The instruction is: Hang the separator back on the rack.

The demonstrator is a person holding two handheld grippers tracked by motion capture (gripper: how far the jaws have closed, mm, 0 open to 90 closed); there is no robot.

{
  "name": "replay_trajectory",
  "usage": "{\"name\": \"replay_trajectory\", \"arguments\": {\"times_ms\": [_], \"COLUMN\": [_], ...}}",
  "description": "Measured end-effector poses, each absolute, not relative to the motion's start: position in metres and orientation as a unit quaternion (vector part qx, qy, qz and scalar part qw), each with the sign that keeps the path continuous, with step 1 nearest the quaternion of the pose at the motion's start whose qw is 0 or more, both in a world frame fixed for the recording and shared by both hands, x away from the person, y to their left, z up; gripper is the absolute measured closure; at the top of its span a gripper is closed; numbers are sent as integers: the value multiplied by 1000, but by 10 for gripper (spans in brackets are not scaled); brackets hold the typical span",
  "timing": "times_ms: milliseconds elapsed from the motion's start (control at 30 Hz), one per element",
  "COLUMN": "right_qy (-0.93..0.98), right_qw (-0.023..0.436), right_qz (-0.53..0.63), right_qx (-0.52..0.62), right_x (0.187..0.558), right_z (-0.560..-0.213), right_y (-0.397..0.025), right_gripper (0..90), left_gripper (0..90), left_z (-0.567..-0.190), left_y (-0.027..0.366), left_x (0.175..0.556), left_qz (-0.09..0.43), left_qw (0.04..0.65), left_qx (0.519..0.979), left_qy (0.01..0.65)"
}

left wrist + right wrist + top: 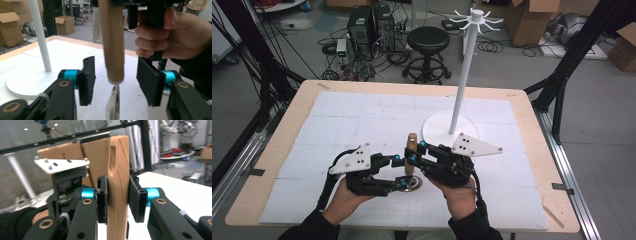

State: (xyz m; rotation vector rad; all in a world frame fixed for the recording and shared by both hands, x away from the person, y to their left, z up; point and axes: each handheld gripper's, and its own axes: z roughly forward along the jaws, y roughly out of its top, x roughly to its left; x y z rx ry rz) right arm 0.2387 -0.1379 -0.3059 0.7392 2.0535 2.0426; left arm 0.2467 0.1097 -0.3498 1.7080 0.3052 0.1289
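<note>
A utensil with a wooden handle [411, 150] and a shiny metal head [413, 184] stands upright near the table's front middle. My right gripper [416, 152] is shut on the handle [119, 182], with both pads pressed flat against its sides below the hanging slot. My left gripper [401, 173] is open, and its jaws stand either side of the handle's lower end [113, 50] without touching it. The metal neck [113, 105] hangs just below, between them. A white hook stand [463, 75] rises from its round base [437, 128] behind the grippers.
The white-tiled table top [362, 120] has a wooden rim. On the floor beyond are a black stool [428, 41], computer towers [369, 25], cables and cardboard boxes [532, 17]. Black frame legs [562, 75] flank the table.
</note>
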Motion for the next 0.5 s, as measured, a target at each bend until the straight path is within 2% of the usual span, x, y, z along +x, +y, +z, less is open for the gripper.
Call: {"name": "replay_trajectory", "arguments": {"times_ms": [133, 267, 500], "right_qy": [685, 687, 684], "right_qw": [70, 74, 73], "right_qz": [681, 678, 680], "right_qx": [248, 249, 254], "right_x": [238, 237, 236], "right_z": [-307, -308, -309], "right_y": [-136, -134, -136], "right_gripper": [716, 716, 712], "left_gripper": [586, 702, 726], "left_z": [-350, -351, -351], "left_y": [107, 107, 108], "left_x": [248, 250, 252], "left_qz": [49, 45, 34], "left_qw": [641, 637, 634], "left_qx": [753, 757, 760], "left_qy": [137, 136, 140]}}
